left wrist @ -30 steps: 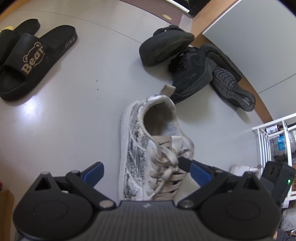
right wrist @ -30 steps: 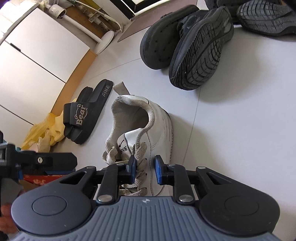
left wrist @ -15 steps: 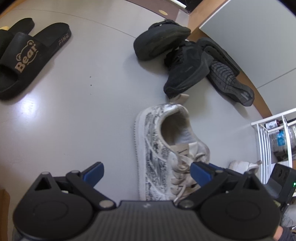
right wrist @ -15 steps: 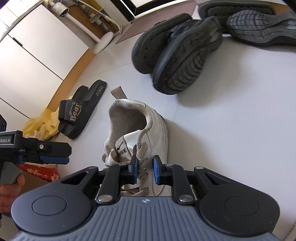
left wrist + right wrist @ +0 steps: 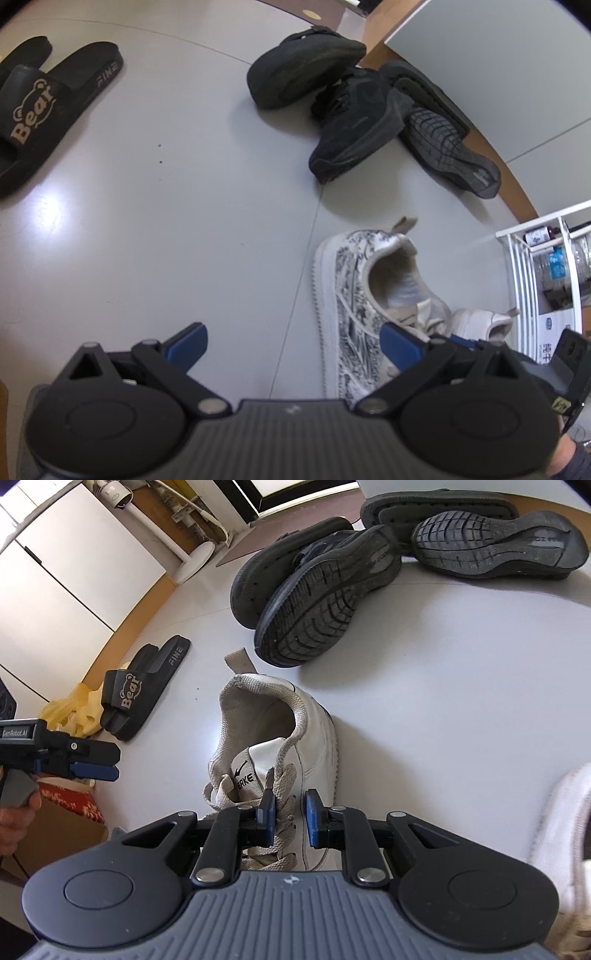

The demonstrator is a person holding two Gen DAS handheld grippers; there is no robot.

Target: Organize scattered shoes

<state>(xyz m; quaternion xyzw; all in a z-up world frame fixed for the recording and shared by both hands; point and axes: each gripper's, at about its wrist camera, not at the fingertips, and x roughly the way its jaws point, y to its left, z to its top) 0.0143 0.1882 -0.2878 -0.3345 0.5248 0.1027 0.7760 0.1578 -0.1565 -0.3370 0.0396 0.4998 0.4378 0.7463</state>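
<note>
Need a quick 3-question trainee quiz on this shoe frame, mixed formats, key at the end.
1. True or false: the left gripper is open and holds nothing.
2. Multiple choice: the right gripper is closed on which part of the white sneaker? A) heel tab B) laces C) sole
3. Fill in: the word printed on the black slide strap is ____.

Key: 1 true; 2 B; 3 Bear
</note>
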